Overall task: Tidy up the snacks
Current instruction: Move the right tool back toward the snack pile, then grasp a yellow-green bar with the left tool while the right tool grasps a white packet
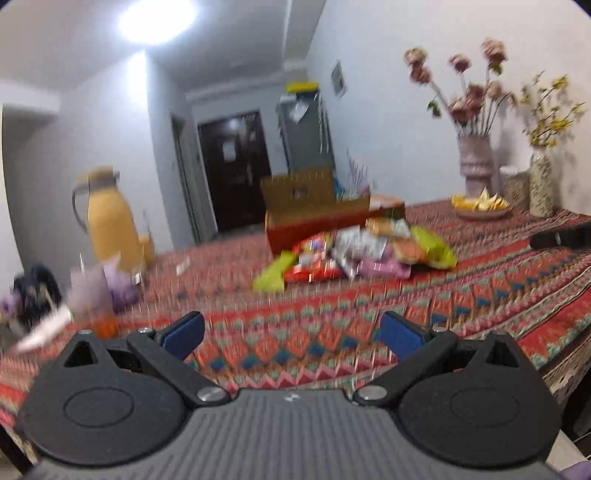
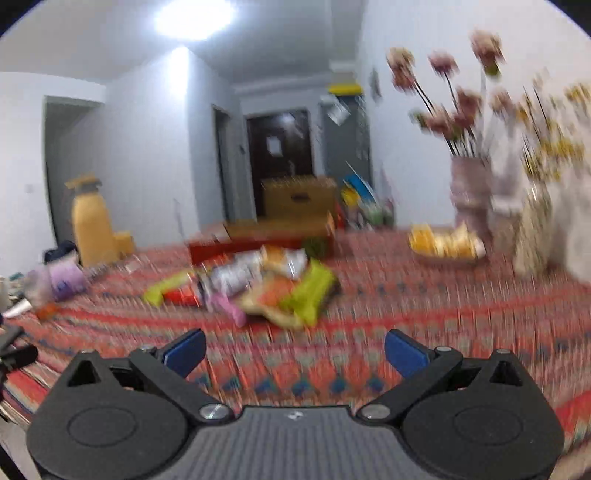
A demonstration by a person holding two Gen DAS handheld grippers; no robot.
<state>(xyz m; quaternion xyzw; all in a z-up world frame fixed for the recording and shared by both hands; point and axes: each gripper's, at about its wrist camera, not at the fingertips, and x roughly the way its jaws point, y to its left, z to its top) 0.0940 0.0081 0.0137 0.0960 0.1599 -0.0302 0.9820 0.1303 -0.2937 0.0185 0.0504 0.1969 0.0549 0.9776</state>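
Snacks (image 1: pixel 354 251) sit in a loose heap mid-table on a red patterned cloth (image 1: pixel 480 295), just in front of an open cardboard box (image 1: pixel 317 210) with a red side. Both views are pretty blurry, so I can't read any packs. The room has white walls, a bright ceiling light (image 1: pixel 157 18), and a dark door (image 1: pixel 234 166) down a hallway behind the box. A yellow jug (image 1: pixel 107 218) stands at the far left of the table; a vase (image 1: pixel 474 162) with pink flowers and a bowl (image 1: pixel 480 206) of yellow stuff sit off to the right.

The packs point every which way. From the right view, a lime-green one (image 2: pixel 310 291) runs diagonally, and another green one (image 2: pixel 166 288) sticks out on the left, its long axis roughly sideways.

The left gripper (image 1: pixel 291 332) and the right gripper (image 2: pixel 295 350) both hover over the near cloth, well short of the heap, fingers spread wide and holding nothing.
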